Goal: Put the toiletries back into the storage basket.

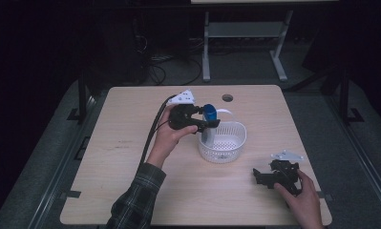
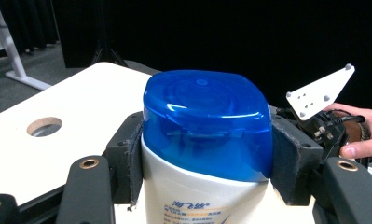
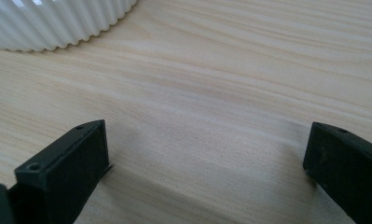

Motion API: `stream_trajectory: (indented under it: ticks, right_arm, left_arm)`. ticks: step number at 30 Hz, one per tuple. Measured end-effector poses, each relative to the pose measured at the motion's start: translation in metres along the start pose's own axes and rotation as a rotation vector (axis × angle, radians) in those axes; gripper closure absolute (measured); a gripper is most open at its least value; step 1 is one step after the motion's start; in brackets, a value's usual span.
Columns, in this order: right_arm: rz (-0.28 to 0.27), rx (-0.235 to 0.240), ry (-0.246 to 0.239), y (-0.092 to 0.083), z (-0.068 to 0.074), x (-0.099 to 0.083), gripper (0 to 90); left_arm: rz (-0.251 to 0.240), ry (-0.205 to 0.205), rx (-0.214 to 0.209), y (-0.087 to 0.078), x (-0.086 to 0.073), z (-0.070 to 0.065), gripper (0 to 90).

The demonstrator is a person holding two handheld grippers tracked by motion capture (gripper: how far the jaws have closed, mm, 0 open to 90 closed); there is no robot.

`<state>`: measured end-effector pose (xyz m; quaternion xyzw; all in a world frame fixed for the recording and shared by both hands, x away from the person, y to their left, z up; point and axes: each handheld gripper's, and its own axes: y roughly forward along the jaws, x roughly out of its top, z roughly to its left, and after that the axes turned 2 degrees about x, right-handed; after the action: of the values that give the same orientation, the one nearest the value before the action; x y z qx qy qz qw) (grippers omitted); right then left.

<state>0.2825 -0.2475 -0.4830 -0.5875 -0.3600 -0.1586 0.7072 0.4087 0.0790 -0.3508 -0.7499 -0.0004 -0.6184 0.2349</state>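
Nearest the person, the pale wood-grain table (image 1: pixel 131 157) runs bare and clean under both arms, its light top set against a very dark room. Down at the table's near right corner sits the right gripper (image 1: pixel 262 175), held low in a hand, a grey three-cornered plate on its back; in its own view its two black jaws stand wide apart with nothing but bare wood between them, released. Just ahead of those jaws, the ribbed wall of the white round plastic basket (image 3: pixel 58 23) peeks in.

Mid-table now: that white perforated basket (image 1: pixel 222 143) stands a little right of the table's centre, its thin white handle arching up at the back. Over the basket's left rim hangs the left gripper (image 1: pixel 208 121), gripped by a hand in a plaid sleeve (image 1: pixel 135 200), black cable trailing back along the forearm.

Clenched between the jaws is the white plastic bottle with a translucent blue cap (image 2: pixel 207 126). The pads press on both flanks of the cap, the bottle upright, blue print on its white body below. It is above the basket's left side; whether it touches the bottom I can't tell.

Farther on, a round hole (image 1: pixel 227 98) near the table's far edge. Beyond the table, grey floor, loose cables and a white metal stand (image 1: pixel 245 43) in the gloom.
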Motion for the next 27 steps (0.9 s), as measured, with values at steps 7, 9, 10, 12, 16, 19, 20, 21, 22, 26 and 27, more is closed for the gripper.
stream_trajectory:
  ticks: [7,9,10,12,16,19,20,21,22,26,27]
  right_arm:
    - [0.000,0.001,-0.001,0.000,0.000,0.000,0.0]
    - [-0.001,0.001,-0.003,0.000,0.000,0.000,0.0]
    - [-0.001,0.002,0.000,0.000,0.000,0.000,0.0]
    - [-0.001,0.001,-0.001,0.000,0.000,0.000,0.0]
    - [0.000,0.001,-0.002,0.000,0.000,0.000,0.0]
    - [0.000,0.001,-0.001,0.000,0.000,0.000,0.0]
    - [-0.001,0.001,-0.001,0.000,0.000,0.000,0.0]
    - [-0.001,0.001,-0.001,0.000,0.000,0.000,0.0]
    - [0.000,0.001,-0.001,0.000,0.000,0.000,0.0]
    - [0.000,0.001,-0.001,0.000,0.000,0.000,0.0]
    - [-0.001,0.001,-0.002,0.000,0.000,0.000,0.0]
  left_arm:
    - [0.015,-0.003,0.002,0.003,-0.008,0.001,37.0]
    - [0.020,-0.005,0.002,0.004,-0.012,0.002,37.1]
    - [0.021,-0.007,0.002,0.005,-0.013,0.002,37.0]
    - [0.025,-0.008,0.002,0.005,-0.015,0.002,37.1]
    - [0.028,-0.013,0.004,0.006,-0.020,0.004,37.0]
    - [0.035,-0.014,0.004,0.007,-0.024,0.004,37.0]
    - [0.035,-0.014,0.004,0.007,-0.024,0.004,37.1]
    - [0.038,-0.014,0.004,0.008,-0.025,0.005,37.1]
    - [0.039,-0.015,0.005,0.008,-0.026,0.005,37.0]
    - [0.045,-0.017,0.006,0.009,-0.029,0.005,37.0]
    - [0.047,-0.019,0.007,0.010,-0.030,0.005,37.0]
